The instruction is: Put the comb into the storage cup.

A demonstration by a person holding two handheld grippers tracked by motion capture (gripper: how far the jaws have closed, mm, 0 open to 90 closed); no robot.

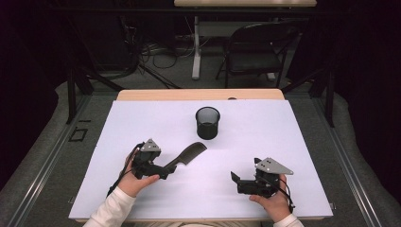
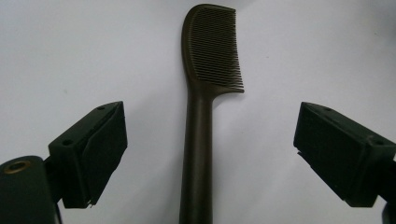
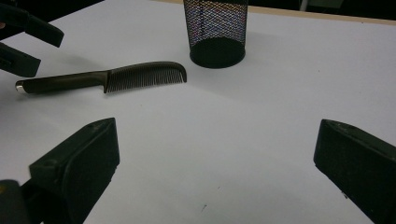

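A dark brown comb (image 1: pixel 189 153) lies flat on the white sheet, its teeth end pointing toward the mesh cup. In the left gripper view the comb's handle (image 2: pixel 198 154) runs up between the two pads, which stand wide apart and clear of it. My left gripper (image 1: pixel 163 171) (image 2: pixel 210 106) is open around the handle's end. The right gripper view shows the comb (image 3: pixel 116 77) lying on the sheet with the left gripper (image 3: pixel 32 46) at its handle end. My right gripper (image 1: pixel 236 182) (image 3: pixel 218 123) rests open near the front right, with nothing between its pads.
A black mesh cup (image 1: pixel 208 123) (image 3: pixel 215 32) stands upright behind the comb, near the sheet's middle back. The white sheet (image 1: pixel 132 118) covers a wooden table (image 1: pixel 156 94). A folding chair (image 1: pixel 257 52) and cables sit on the floor beyond.
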